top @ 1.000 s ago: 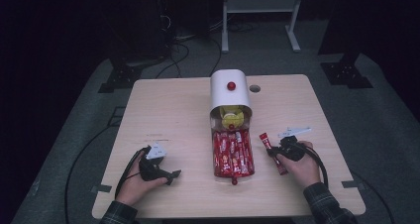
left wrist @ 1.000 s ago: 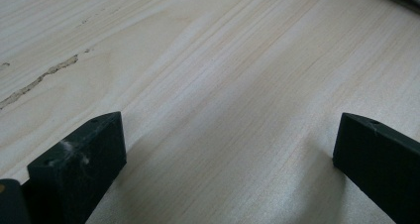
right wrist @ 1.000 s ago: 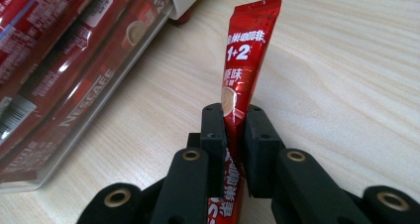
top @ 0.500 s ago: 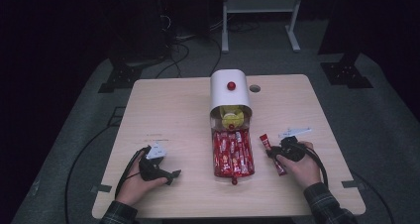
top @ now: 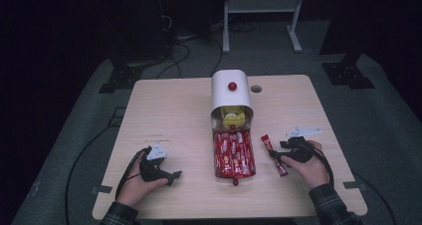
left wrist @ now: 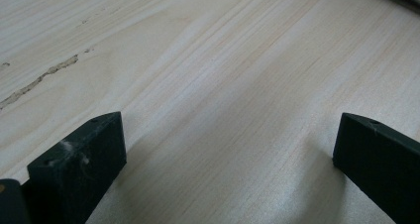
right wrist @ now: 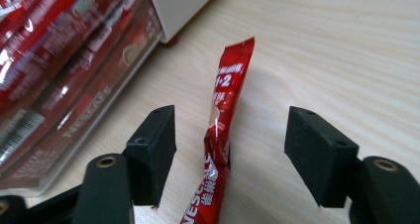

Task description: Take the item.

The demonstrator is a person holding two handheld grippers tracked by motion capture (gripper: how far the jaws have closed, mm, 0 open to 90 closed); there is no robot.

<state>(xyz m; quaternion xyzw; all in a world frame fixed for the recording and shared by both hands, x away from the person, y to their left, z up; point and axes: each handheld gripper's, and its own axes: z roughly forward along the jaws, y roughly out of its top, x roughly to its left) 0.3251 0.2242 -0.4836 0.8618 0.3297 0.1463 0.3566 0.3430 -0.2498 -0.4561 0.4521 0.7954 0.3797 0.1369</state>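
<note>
the table [top: 169, 115] is pale wood with fine straight grain, marked by a thin darker streak in the left gripper view. the dispenser [top: 231, 93] is white with a small red knob on top and a yellow item showing in its opening. its clear tray [top: 234, 154] shows red sachets with white lettering and touches of yellow. the loose sachet [right wrist: 223, 130] is glossy red with white print and a beige patch. the left gripper [left wrist: 228, 149] has matt black jaws, one scuffed with whitish marks. the right gripper [right wrist: 230, 154] is black too, with brass-coloured rivets. both carry light grey plates. the person's sleeves [top: 331, 205] are dark plaid. the floor [top: 393, 135] is grey-green.
</note>
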